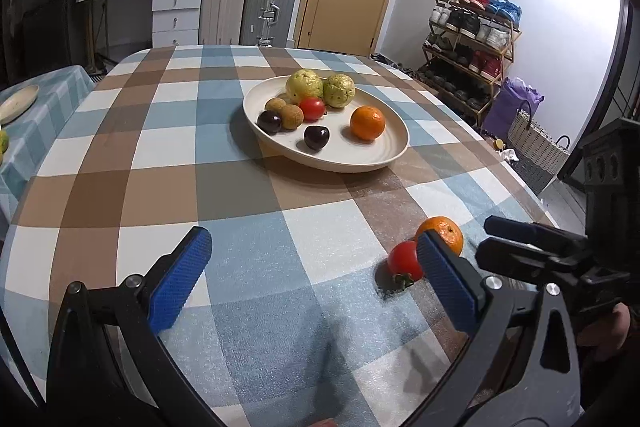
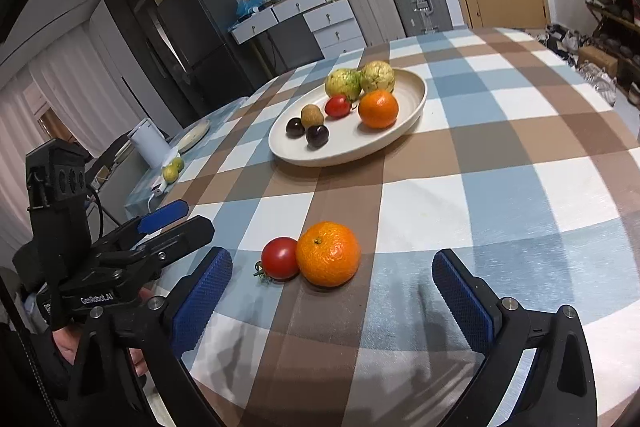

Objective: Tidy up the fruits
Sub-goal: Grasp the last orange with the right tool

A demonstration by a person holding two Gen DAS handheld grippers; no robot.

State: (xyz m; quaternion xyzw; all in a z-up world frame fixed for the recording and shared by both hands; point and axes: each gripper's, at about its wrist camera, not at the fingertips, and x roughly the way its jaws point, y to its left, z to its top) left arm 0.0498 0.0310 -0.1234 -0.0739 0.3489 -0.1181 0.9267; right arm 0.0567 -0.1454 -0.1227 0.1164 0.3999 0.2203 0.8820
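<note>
A cream plate (image 1: 360, 159) (image 2: 416, 95) stands mid-table and holds two green guavas (image 1: 304, 85), two brown longans, two dark plums (image 1: 316, 137), a red tomato (image 1: 312, 108) and an orange (image 1: 367, 123) (image 2: 378, 109). A loose tomato (image 1: 402, 261) (image 2: 280, 258) and a loose orange (image 1: 444, 233) (image 2: 328, 253) lie touching on the checked cloth (image 1: 200, 187) near me. My left gripper (image 1: 316, 275) is open and empty, with its right finger just in front of the loose pair. My right gripper (image 2: 332, 291) is open and empty, just short of the loose orange.
A side table at the left carries a second plate (image 1: 18, 103), a white jug (image 2: 150, 143) and green fruit (image 2: 172, 169). Suitcases, drawers, a door and a shoe rack (image 1: 472, 39) stand beyond the table. The table's right edge is close.
</note>
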